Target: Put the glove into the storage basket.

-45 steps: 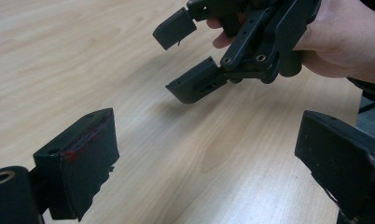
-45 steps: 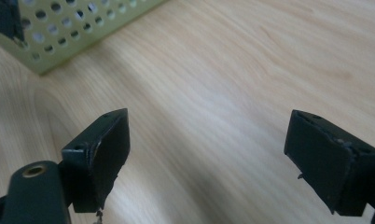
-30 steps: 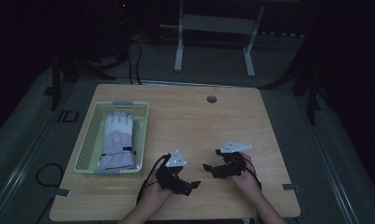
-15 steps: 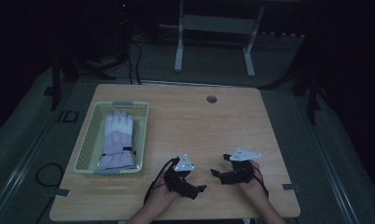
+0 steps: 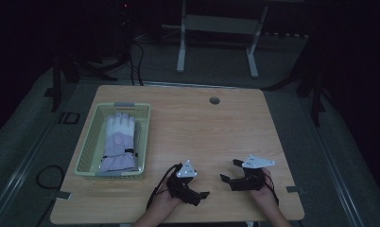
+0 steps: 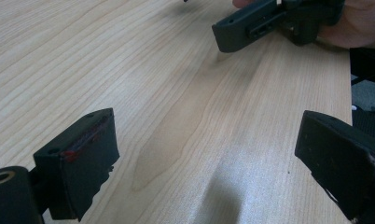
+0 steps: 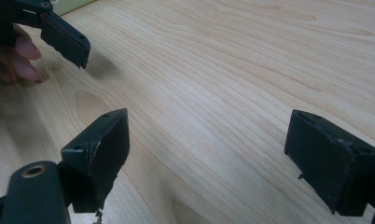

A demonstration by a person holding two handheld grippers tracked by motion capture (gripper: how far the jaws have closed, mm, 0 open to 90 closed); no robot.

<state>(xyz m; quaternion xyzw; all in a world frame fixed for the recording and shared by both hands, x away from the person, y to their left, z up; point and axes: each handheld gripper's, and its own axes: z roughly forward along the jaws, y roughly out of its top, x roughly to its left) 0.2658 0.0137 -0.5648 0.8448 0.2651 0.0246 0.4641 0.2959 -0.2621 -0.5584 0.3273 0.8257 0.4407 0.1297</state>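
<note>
Fingers of both grippers gape apart, well away from the pale, flat glove (image 5: 118, 142) in its basket (image 5: 86, 153).

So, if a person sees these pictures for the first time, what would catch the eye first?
Probably the pale glove lying in the yellow-green basket at the table's left side, the brightest thing in a dark room. Next come the two black claws near the front edge: the left claw and the right claw, both open and empty over the bare wooden table.
</note>
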